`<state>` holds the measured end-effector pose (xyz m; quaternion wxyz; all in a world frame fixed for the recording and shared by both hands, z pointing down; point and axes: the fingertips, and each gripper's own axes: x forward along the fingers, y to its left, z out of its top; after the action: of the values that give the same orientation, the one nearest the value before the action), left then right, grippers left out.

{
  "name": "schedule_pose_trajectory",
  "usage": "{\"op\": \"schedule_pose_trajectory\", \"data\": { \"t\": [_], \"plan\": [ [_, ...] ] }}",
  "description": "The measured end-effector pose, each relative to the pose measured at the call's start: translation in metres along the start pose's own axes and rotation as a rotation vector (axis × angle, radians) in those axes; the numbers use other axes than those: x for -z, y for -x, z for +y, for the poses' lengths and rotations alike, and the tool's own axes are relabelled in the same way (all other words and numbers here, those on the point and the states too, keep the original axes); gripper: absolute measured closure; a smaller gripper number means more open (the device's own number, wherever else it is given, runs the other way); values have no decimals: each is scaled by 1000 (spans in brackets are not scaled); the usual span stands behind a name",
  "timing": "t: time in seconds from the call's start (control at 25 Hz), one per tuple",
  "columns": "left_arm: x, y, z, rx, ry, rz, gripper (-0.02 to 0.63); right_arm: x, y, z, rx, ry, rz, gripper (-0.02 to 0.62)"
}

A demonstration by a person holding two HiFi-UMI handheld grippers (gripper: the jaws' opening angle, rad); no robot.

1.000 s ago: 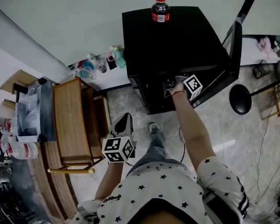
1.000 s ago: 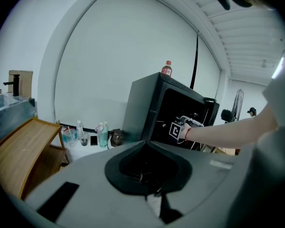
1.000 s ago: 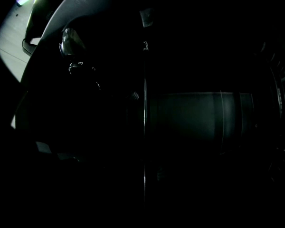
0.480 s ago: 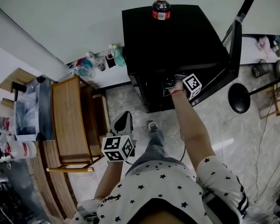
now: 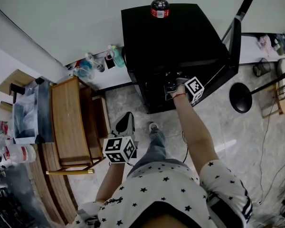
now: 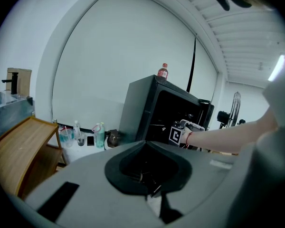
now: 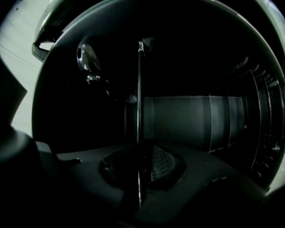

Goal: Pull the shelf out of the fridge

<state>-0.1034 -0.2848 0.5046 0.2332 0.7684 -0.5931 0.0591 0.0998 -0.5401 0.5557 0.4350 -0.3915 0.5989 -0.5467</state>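
Right gripper view: the right gripper [image 7: 141, 167] is clenched on the thin shelf [image 7: 138, 94] inside the fridge [image 5: 175, 37]; the left gripper [image 6: 149, 183] is closed, empty.

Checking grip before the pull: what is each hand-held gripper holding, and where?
The right hand-held gripper is shut on the shelf, by its thin front edge inside the fridge. The left hand-held gripper holds nothing.

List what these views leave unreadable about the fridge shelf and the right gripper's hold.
- Shelf: right gripper view shows only a thin edge between the jaws; the rest is lost in darkness.
- Right gripper: head view, tips too small and dark to read.
- Fridge interior: head view, covered by its own top.
- Bottle label: too small to read.
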Motion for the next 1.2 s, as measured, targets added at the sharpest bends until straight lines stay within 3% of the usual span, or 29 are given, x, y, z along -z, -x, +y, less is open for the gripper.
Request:
{"op": "schedule_pose_trajectory", "data": {
  "t": [1.2],
  "plan": [
    [8,33,-29,53,-21,-32,594,9,91,12,-24,-32,-17,586]
  ]
}}
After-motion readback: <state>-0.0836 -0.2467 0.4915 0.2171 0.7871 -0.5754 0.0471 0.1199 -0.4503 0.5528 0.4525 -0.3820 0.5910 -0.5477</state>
